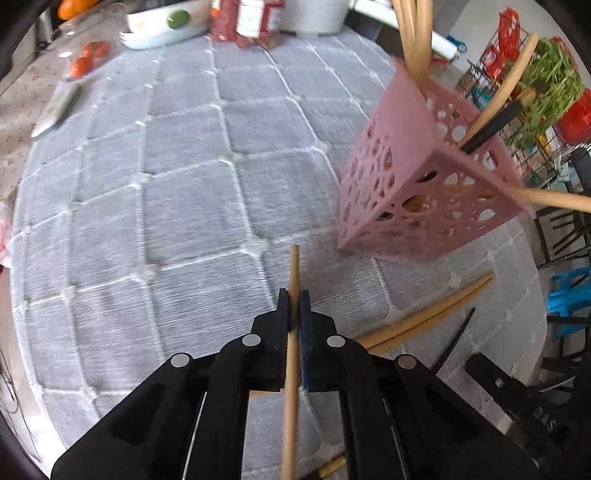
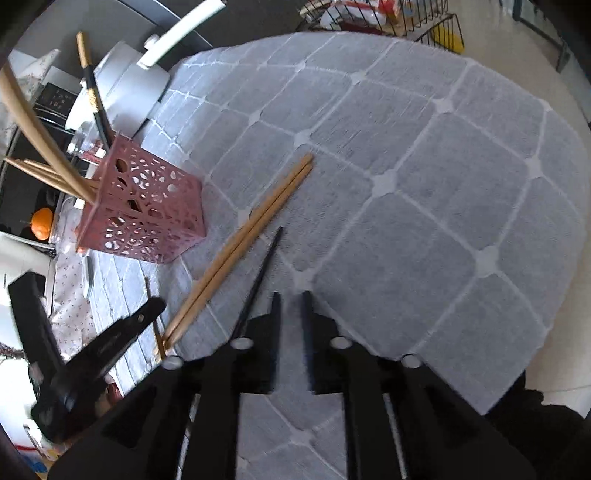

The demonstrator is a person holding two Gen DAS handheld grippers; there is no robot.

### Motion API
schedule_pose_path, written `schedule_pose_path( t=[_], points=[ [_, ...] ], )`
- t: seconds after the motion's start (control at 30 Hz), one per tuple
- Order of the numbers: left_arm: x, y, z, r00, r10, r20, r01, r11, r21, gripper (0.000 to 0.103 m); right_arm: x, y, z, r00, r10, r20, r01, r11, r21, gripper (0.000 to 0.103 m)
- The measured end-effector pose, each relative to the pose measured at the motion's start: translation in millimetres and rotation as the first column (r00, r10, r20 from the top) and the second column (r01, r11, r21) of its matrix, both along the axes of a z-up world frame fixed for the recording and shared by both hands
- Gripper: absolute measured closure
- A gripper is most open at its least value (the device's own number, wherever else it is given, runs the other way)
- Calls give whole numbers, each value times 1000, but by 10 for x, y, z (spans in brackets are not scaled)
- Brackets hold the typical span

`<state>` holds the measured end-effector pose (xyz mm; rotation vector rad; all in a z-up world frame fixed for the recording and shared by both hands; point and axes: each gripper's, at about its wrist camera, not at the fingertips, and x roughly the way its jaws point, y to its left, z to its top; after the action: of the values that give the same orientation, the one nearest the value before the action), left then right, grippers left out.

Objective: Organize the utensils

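My left gripper [image 1: 294,299] is shut on a single wooden chopstick [image 1: 293,354] that runs between its jaws, above the grey quilted cloth. The pink perforated holder [image 1: 417,195] stands ahead to the right with several wooden and black chopsticks in it; it also shows in the right wrist view [image 2: 147,206]. Two wooden chopsticks [image 2: 240,251] and a black chopstick [image 2: 260,277] lie on the cloth. My right gripper [image 2: 290,299] is slightly open and empty, just right of the black chopstick. The left gripper [image 2: 110,339] shows at lower left of the right wrist view.
The grey quilted cloth [image 1: 166,177] covers a round table. White dishes [image 1: 162,26], jars [image 1: 251,18] and tomatoes [image 1: 90,57] stand at the far side. A knife [image 1: 57,110] lies at far left. A wire rack with greens [image 1: 543,92] stands beyond the table's right edge.
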<state>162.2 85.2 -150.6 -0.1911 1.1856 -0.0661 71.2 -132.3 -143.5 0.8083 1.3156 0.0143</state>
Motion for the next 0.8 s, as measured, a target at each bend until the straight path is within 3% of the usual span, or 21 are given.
schedule_pose_path(
  t=[0.17,0.27,0.33,0.4,0.5,0.53,0.7,0.8],
  points=[
    [-310,234,373,995,-15,95,20,999,-45,99,138,148,77,999,-41,11,42,998,-43,61],
    [-454,354,527,991,-19,131,26,998,-54,99,183,210,79,997,-75,-8,74,996,-38,58],
    [-542,433,615,988,-17,152,27,998,-58,99,235,316,79,998,-54,-20,53,995,-85,58],
    [-586,417,671,985,-28,170,38,998,-54,99,275,395,89,999,-50,-7,48,988,-150,60],
    [-614,366,784,979,-38,199,49,997,-52,99,323,461,95,998,-60,-18,54,970,-238,84],
    [-629,392,808,978,-38,206,51,997,-56,99,295,411,72,997,-82,-16,76,971,-225,93],
    [-721,409,938,970,-42,240,69,992,-103,99,36,60,12,989,-148,30,149,988,-31,98],
    [-912,383,1069,957,-60,285,93,990,-104,99,-173,-13,298,976,-129,175,138,990,-40,98]
  ],
)
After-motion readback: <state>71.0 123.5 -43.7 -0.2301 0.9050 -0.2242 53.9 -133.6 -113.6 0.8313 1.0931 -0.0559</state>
